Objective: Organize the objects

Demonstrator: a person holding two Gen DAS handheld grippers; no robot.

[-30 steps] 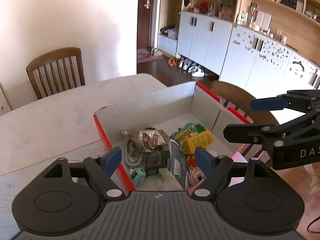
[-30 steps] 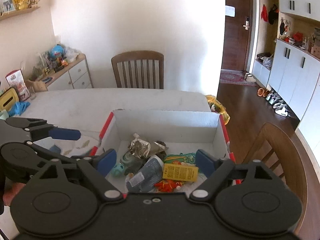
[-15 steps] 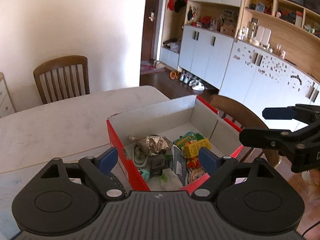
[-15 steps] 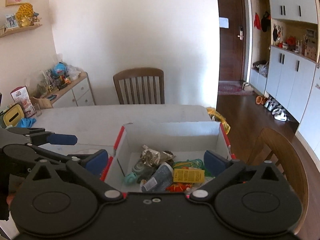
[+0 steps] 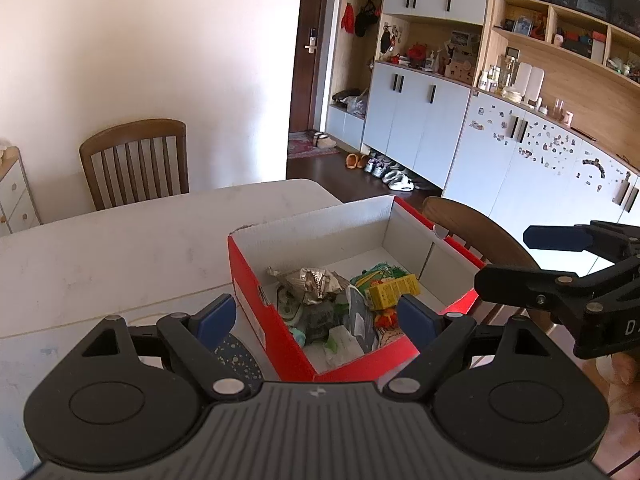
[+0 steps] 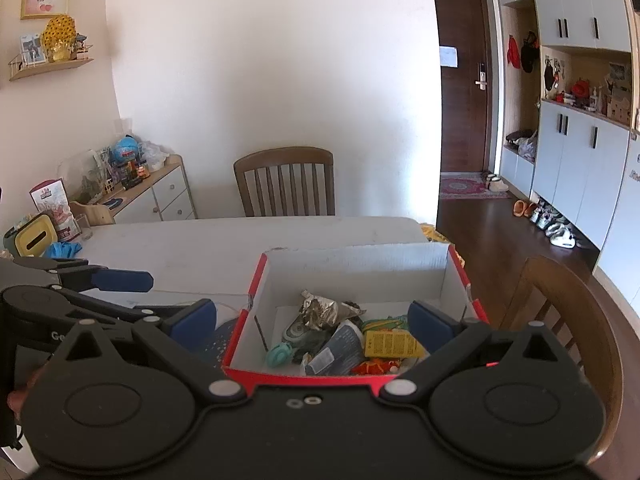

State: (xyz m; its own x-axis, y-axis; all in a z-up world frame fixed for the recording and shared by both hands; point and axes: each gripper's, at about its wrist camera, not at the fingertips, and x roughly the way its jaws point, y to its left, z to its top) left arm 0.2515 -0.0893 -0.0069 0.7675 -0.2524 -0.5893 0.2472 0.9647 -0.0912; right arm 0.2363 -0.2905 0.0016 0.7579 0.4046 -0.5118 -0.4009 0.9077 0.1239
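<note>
On the white table (image 6: pixel 200 248), a red cardboard box with a white inside (image 6: pixel 352 260) is sitting full of gathered bits: crumpled foil wrapper (image 6: pixel 324 310), yellow carton (image 6: pixel 390 344), teal clip (image 6: pixel 278 354). Sorting is looking nearly finished. The left gripper (image 5: pixel 316 316) and right gripper (image 6: pixel 312 316) are both hanging apart, holding nothing, their jaws just widened.

- My left gripper (image 5: pixel 316 318) is spread wide with nothing between my fingers (image 5: pixel 214 318).
- Ahead, a red box (image 5: pixel 276 320) sits on the white tabletop (image 5: pixel 120 248), holding a crumpled foil wrapper (image 5: pixel 316 280) and a yellow carton (image 5: pixel 394 292).
- My right gripper (image 5: pixel 516 260) hovers, parted, beside the box.
</note>
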